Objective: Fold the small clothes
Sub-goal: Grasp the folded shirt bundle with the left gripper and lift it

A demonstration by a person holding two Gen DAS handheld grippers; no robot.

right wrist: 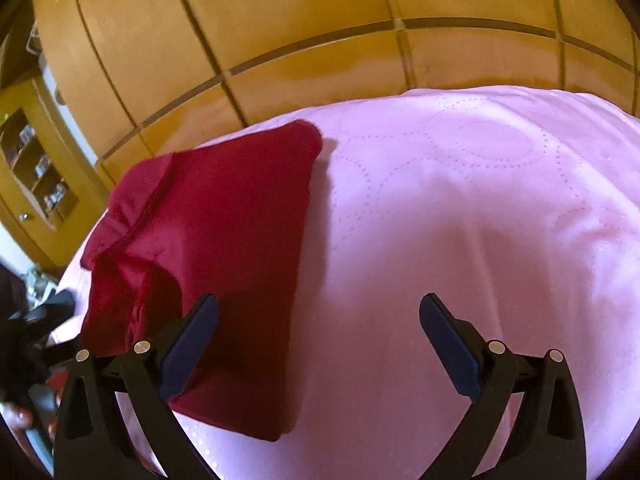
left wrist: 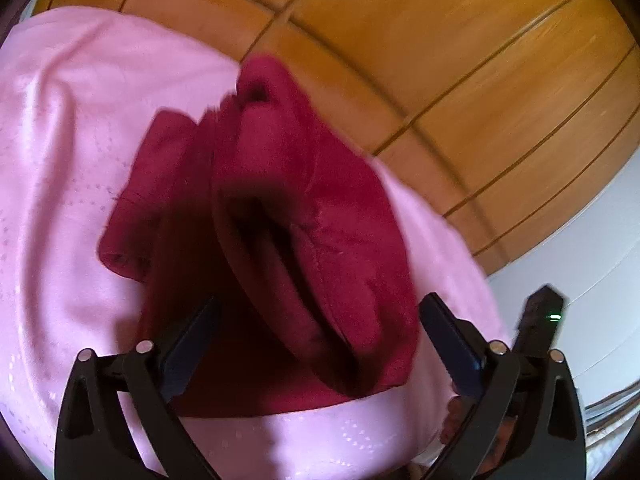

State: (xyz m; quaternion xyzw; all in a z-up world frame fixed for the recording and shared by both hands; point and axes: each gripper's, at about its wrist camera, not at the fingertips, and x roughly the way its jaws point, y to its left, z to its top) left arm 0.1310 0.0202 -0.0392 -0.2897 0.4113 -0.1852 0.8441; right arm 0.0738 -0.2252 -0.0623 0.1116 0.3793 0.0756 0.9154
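A dark red garment [left wrist: 280, 216] lies bunched and partly folded on a pink bedspread [left wrist: 60, 160]. My left gripper [left wrist: 318, 320] is open, its fingers spread on either side of the garment's near fold, just above it. In the right wrist view the same red garment [right wrist: 216, 240] lies as a folded rectangle at the left of the pink bedspread [right wrist: 460, 220]. My right gripper [right wrist: 318, 320] is open and empty; its left finger [right wrist: 192, 344] is over the garment's near edge.
Wooden wardrobe doors [left wrist: 440, 60] stand behind the bed in both views. A white wall [left wrist: 580, 260] is at the right. A wooden shelf unit [right wrist: 36, 172] stands at the far left. The other gripper [left wrist: 540, 320] shows at the right edge.
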